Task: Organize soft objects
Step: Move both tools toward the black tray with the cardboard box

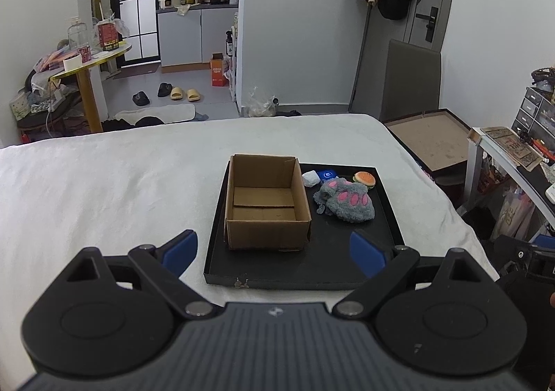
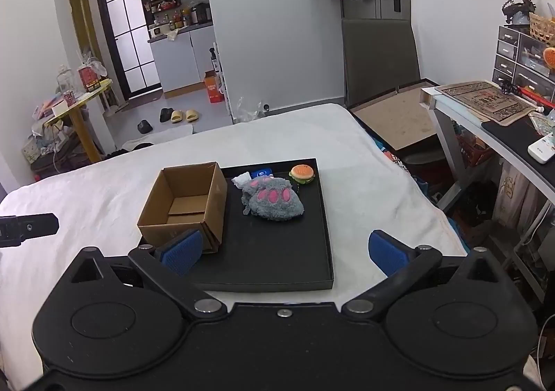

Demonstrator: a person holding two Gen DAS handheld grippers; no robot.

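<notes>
White bed (image 1: 104, 189), black tray (image 1: 381, 235)

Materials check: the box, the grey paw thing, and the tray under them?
Box: plain brown corrugated cardboard, matte; open top, flap seams on its floor.
Grey paw glove: fuzzy plush or fleece with smooth pink pads; it slumps, so it looks soft.
Tray: black, matte, thin upright rim; could be plastic or coated board, can't tell.

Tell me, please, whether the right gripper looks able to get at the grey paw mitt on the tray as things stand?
Probably yes: the right gripper is open and empty, and only bare tray lies before the grey paw mitt.
</notes>
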